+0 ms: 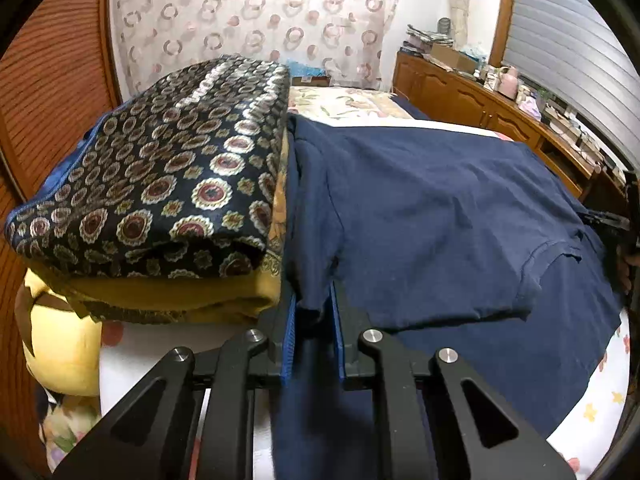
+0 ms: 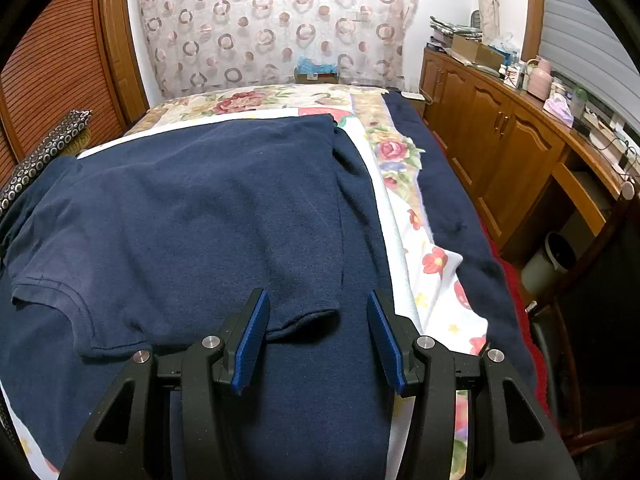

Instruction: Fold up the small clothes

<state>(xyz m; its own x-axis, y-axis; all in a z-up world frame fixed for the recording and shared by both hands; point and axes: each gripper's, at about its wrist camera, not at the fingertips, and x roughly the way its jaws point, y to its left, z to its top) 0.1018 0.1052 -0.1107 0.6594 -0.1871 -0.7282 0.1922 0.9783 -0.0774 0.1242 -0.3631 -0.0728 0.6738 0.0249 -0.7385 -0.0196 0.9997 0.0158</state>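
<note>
A navy T-shirt (image 1: 440, 208) lies spread flat on the bed, its collar toward the near edge. In the left wrist view my left gripper (image 1: 313, 293) is shut on the shirt's left sleeve (image 1: 310, 240), with the navy cloth pinched between the blue pads (image 1: 291, 332). In the right wrist view the same T-shirt (image 2: 200, 200) fills the middle. My right gripper (image 2: 317, 294) stands open low over the right sleeve's hem (image 2: 308, 314), one pad on each side of it and neither pressing on the cloth.
A stack of folded patterned and mustard clothes (image 1: 160, 184) sits right beside the left gripper, above a yellow plush toy (image 1: 64, 344). The floral bedsheet (image 2: 404, 152) and a dark blue blanket (image 2: 460, 208) lie to the right, then a wooden cabinet (image 2: 500, 152) and a bin (image 2: 548, 264).
</note>
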